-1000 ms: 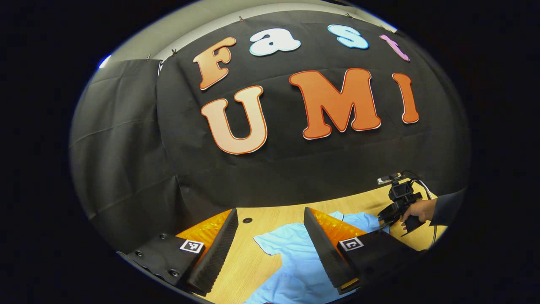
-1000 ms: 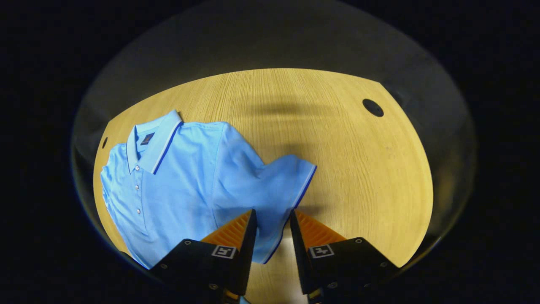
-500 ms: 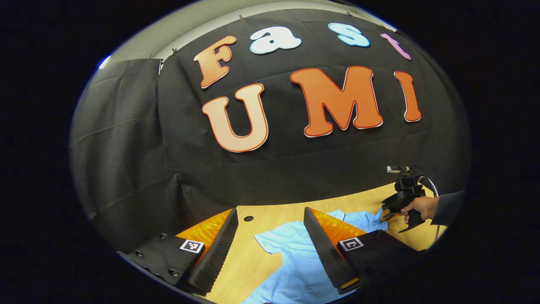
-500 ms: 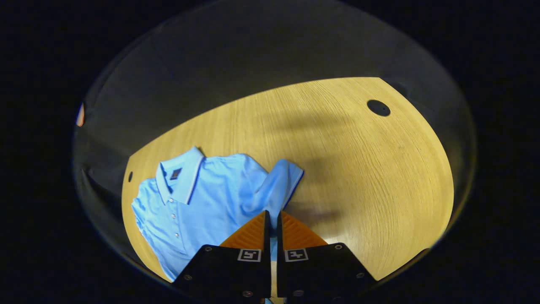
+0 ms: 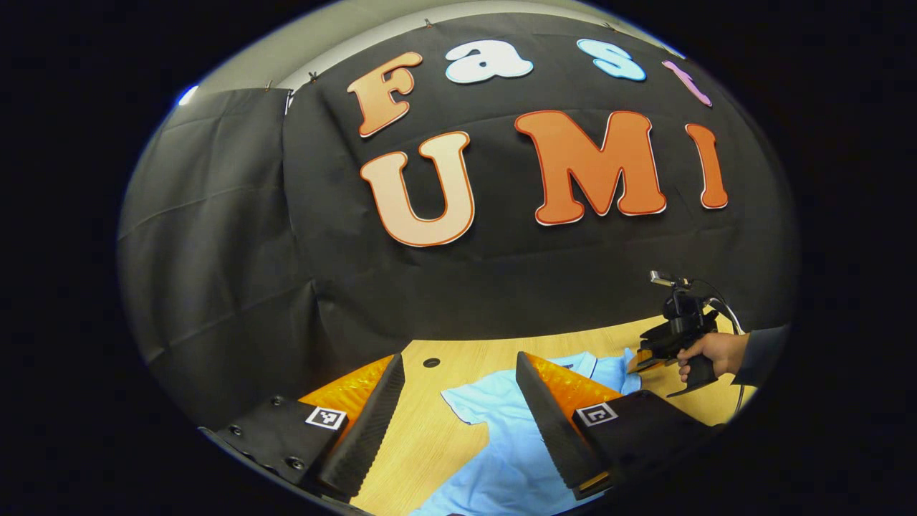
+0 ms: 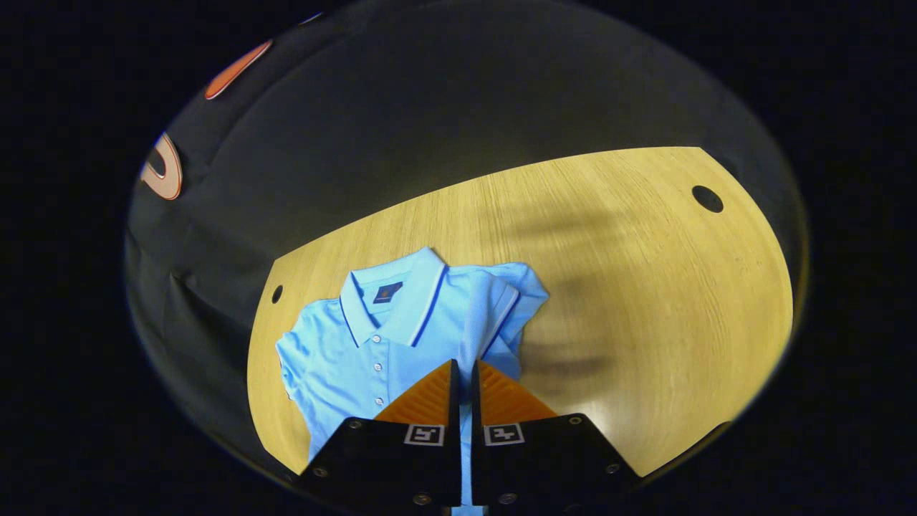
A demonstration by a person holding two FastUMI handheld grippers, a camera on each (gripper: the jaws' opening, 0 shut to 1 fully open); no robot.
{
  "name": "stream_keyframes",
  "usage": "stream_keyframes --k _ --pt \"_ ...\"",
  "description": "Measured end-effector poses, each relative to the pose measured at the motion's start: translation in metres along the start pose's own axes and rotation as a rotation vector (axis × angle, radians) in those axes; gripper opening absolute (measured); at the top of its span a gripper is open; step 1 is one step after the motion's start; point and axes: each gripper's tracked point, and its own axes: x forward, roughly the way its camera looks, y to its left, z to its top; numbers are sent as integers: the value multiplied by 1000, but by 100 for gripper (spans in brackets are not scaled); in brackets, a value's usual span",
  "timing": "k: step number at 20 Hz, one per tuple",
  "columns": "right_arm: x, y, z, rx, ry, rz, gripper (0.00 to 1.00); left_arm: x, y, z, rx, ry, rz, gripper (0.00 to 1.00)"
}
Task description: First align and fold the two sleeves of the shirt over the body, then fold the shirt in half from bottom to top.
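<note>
Shirt: a light blue polo shirt (image 6: pixel 372 344) lies flat, face up, on the wooden table (image 6: pixel 645 287), with its collar (image 6: pixel 401 294) toward the far edge.
How it handles: I think it is soft, thin and floppy. It bends anywhere and may bunch up or slide on the smooth wood.
Where to hold: pinch a sleeve near its striped edge, so the whole sleeve comes along.
Right gripper (image 6: pixel 462 387): its two fingers are pressed together on the cloth of the shirt's sleeve (image 6: pixel 501 315), which is lifted and partly turned in over the body.
Left gripper (image 5: pixel 458 401): its fingers are wide apart and hold nothing. It hangs above the table, with the other sleeve (image 5: pixel 476 398) lying flat under it.
Hand: a hand (image 5: pixel 706 351) holds the right gripper at the shirt's far side.
</note>
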Motion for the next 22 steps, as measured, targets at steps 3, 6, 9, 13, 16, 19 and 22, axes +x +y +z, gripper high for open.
stream_keyframes --k 3,6,9,13,16,19,22 --pt "4 35 -3 41 16 93 14 21 9 -14 -16 26 -33 100" --pt "1 38 -6 14 -4 67 43 54 11 -35 -51 65 -105 100" --pt "-16 29 -3 -42 -45 -2 65 94 4 -55 -71 119 -210 100" --pt "-47 21 3 -62 -122 -70 85 146 -2 -92 -101 250 -337 100" --pt "-71 10 3 -81 -185 -136 98 182 6 -136 -76 422 -334 100" --pt "-97 0 1 -98 -246 -202 99 203 10 -184 -95 595 -352 100" --pt "-123 -9 -6 -96 -299 -254 99 230 12 -204 -92 662 -357 98"
